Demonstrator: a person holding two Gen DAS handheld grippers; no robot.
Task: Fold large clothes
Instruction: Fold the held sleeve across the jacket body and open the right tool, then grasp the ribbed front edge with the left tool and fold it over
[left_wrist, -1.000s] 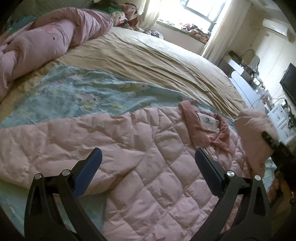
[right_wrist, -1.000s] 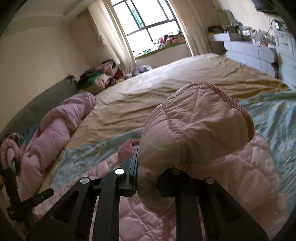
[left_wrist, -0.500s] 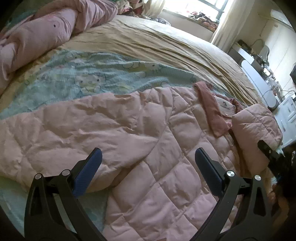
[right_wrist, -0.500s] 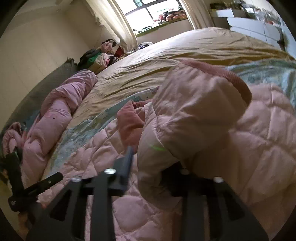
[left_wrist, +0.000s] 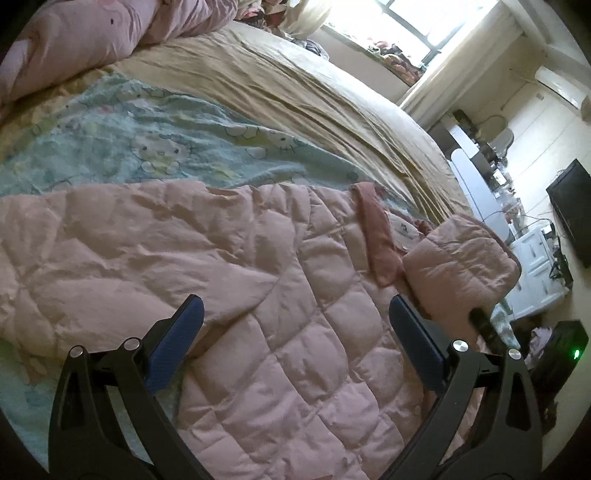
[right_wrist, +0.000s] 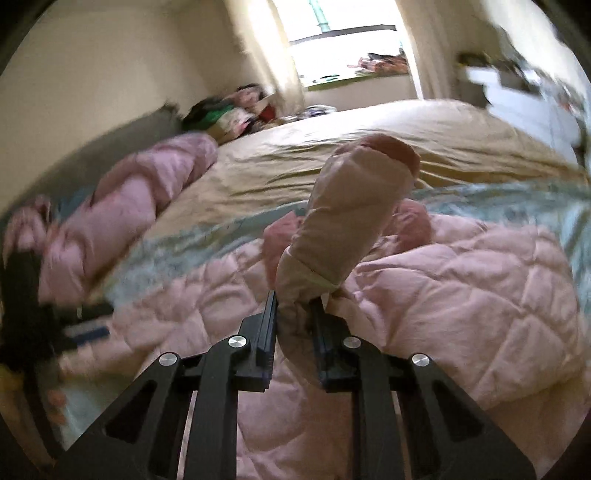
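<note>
While the left claw (left_wrist: 295, 325) hovers wide apart above the pink quilted jacket (left_wrist: 258, 295) spread on the bed (left_wrist: 295, 92), the right claw (right_wrist: 293, 314) pinches the jacket's sleeve (right_wrist: 351, 221), lifted ahead of it. Beyond the left claw, a white collar label (left_wrist: 402, 230) shows print too small to read. Bare sheet lies farther ahead.

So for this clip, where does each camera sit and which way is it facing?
Left wrist: on the open left tool, looking over the pink quilted padded jacket on the bed toward the window.
Right wrist: on the right tool, shut on the jacket's padded sleeve, facing the window.
Shared: jacket, sleeve, and each view shows the other tool.
</note>
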